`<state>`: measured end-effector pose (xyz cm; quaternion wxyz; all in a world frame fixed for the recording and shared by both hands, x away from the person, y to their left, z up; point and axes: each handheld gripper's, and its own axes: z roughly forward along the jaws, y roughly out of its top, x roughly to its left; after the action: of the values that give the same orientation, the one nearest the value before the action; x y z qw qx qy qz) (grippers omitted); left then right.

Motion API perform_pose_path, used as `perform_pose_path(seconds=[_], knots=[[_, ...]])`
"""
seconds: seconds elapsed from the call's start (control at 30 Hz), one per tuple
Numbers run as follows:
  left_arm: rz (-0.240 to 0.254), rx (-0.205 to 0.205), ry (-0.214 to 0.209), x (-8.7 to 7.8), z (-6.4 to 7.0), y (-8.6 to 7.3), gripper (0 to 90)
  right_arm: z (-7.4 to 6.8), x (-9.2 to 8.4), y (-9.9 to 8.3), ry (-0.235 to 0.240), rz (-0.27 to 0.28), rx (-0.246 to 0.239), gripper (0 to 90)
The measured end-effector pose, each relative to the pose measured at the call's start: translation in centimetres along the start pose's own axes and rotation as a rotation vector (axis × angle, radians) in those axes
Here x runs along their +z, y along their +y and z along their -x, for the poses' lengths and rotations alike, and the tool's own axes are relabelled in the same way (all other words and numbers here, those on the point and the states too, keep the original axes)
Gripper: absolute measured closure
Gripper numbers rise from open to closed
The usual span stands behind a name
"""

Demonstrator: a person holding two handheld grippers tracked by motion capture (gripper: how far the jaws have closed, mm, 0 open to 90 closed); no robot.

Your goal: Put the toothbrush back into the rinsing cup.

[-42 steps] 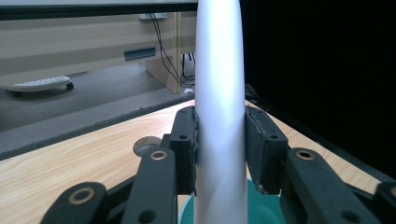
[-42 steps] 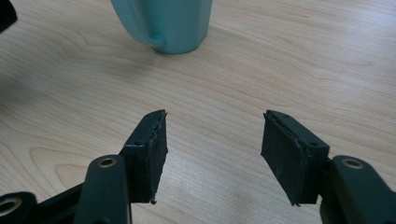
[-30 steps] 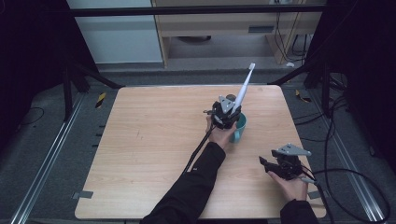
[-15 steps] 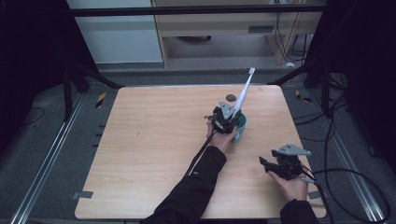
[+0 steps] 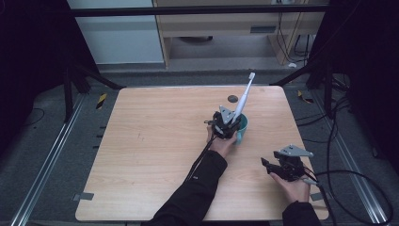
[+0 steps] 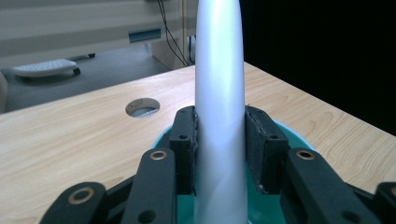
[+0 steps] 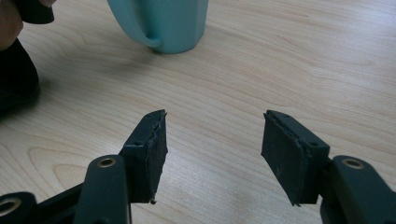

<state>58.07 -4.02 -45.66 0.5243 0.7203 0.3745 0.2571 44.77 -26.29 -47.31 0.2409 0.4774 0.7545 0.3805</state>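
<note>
Black sleeves (image 5: pixel 197 193) cover both forearms. Each black gripper, left (image 5: pixel 227 123) and right (image 5: pixel 268 165), carries a grey triangular plate at its 12 o'clock, brass-ringed pivots and a trailing black cable.

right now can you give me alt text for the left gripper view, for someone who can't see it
Two black jaws of the left gripper clamp the white handle of an electric toothbrush, which rises upright over the mouth of a teal mug. Behind lies a pale wooden table with a round hole in it.
</note>
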Motion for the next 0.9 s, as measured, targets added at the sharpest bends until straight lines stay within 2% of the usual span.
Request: perform_pose_path(seconds=[0.27, 0.4, 0.67, 0.7, 0.9], knots=[[-0.012, -0.012, -0.011, 0.10, -0.05, -0.48, 65.7, -0.02, 0.05, 0.00, 0.001, 0.000, 0.000, 39.9], [-0.021, 0.005, -0.008, 0.11, 0.05, -0.64, 65.6, -0.02, 0.01, 0.01, 0.000, 0.002, 0.000, 40.0], [-0.028, -0.013, -0.032, -0.01, -0.09, -0.52, 65.2, -0.02, 0.01, 0.02, 0.001, 0.002, 0.000, 39.9], [-0.029, -0.024, -0.048, -0.06, -0.19, -0.44, 62.9, 0.00, -0.01, 0.01, -0.001, 0.003, -0.003, 39.8], [-0.046, -0.038, -0.059, -0.82, -0.72, 0.20, 56.8, -0.03, 0.01, 0.02, 0.001, 0.002, -0.002, 39.8]])
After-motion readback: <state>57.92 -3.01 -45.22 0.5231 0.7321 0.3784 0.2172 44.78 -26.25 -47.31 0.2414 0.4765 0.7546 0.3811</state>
